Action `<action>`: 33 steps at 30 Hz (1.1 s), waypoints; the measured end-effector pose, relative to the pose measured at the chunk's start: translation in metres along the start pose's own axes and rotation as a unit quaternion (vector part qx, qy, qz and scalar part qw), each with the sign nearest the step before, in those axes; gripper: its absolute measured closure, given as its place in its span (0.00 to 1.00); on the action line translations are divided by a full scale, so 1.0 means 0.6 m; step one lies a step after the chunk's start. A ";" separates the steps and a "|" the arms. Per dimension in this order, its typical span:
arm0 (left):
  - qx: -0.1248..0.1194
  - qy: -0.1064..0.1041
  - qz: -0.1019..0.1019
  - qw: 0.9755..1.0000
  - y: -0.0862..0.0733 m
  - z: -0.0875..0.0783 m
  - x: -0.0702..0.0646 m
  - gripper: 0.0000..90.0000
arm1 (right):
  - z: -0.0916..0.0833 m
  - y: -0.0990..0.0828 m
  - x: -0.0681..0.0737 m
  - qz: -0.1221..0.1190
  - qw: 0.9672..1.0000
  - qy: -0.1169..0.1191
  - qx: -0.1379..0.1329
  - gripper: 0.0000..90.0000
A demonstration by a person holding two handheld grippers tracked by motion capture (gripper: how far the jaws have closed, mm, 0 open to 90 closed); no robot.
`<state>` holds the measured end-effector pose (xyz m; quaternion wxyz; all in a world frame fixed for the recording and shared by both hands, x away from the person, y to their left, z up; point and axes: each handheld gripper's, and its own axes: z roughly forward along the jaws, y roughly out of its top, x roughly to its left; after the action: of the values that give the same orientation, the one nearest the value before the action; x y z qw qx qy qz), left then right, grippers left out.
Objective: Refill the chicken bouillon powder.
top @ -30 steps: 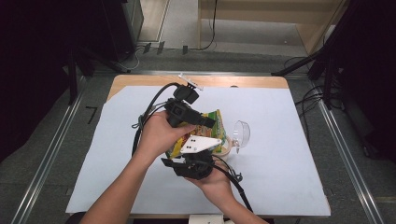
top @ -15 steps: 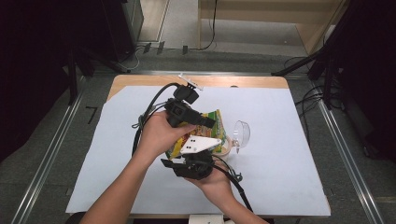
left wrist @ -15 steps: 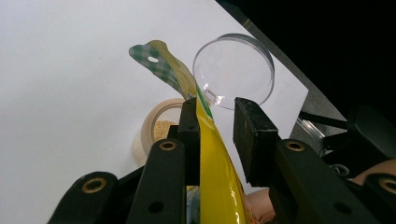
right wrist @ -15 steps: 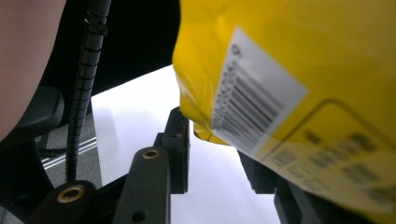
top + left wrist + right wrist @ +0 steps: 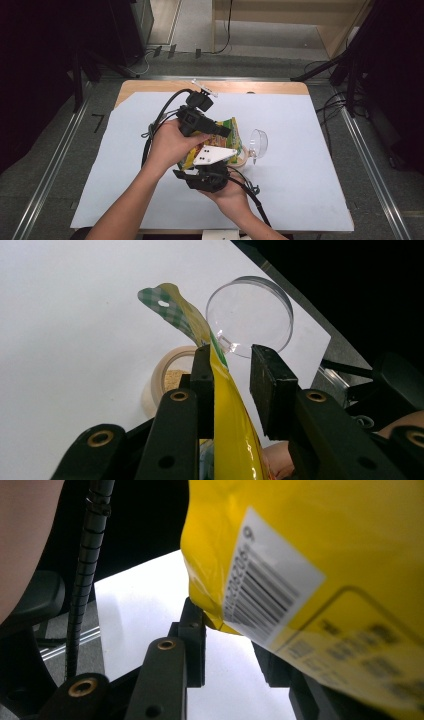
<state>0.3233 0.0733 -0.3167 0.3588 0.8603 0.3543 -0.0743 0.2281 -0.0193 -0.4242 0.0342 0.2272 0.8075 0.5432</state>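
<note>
Pouch: yellow crinkled plastic snack pouch (image 5: 226,134) with a green-checked top and a white barcode label, held up tilted over the middle of the table, between both grippers.
Where: just above a small round tan container (image 5: 172,376) with a brownish granular fill inside; green-checked top edge (image 5: 167,302) with hang hole pointing away, towards a clear round plastic lid (image 5: 250,315).
Left gripper (image 5: 231,377): jaws a little apart around the upper pouch; one pad flat against the yellow film, other pad with a gap beside it, so not a firm pinch.
Right gripper (image 5: 230,645): jaws partly spread at the bottom corner of the pouch (image 5: 320,570); near pad touching the corner, far pad behind the film; firm pinch or loose cradle, cannot tell.
Step in hand: by the look of it, pouring or getting ready to pour from pouch into container, pouch steadied at both ends.
Next move: likely needs a surer hold from the left pads, then a steeper tilt with the mouth kept over the container rim.
Hidden: pouch mouth, open or sealed, not visible; container mostly covered by pouch and hands in the high view (image 5: 240,161).
Cut off: pouch print blurred in the right gripper view; label text unreadable.
Around: light blue-white sheet over the wooden table (image 5: 310,165), black cables trailing from both grippers.
</note>
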 end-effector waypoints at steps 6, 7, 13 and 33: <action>0.001 -0.001 0.000 1.000 0.000 0.000 0.000 0.82 | 0.000 0.000 0.000 -0.002 1.000 -0.002 0.000 0.78; 0.000 -0.001 0.000 1.000 0.000 0.000 0.000 0.82 | 0.000 0.000 0.000 -0.002 1.000 -0.001 0.000 0.78; -0.004 -0.007 -0.003 1.000 0.000 -0.003 0.003 0.82 | -0.001 0.000 0.001 -0.004 1.000 0.000 0.002 0.78; 0.000 -0.004 0.001 1.000 -0.001 0.001 0.003 0.82 | 0.001 -0.002 -0.001 -0.002 1.000 -0.001 0.000 0.78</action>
<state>0.3245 0.0738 -0.3182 0.3601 0.8603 0.3523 -0.0776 0.2283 -0.0195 -0.4254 0.0361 0.2258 0.8081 0.5428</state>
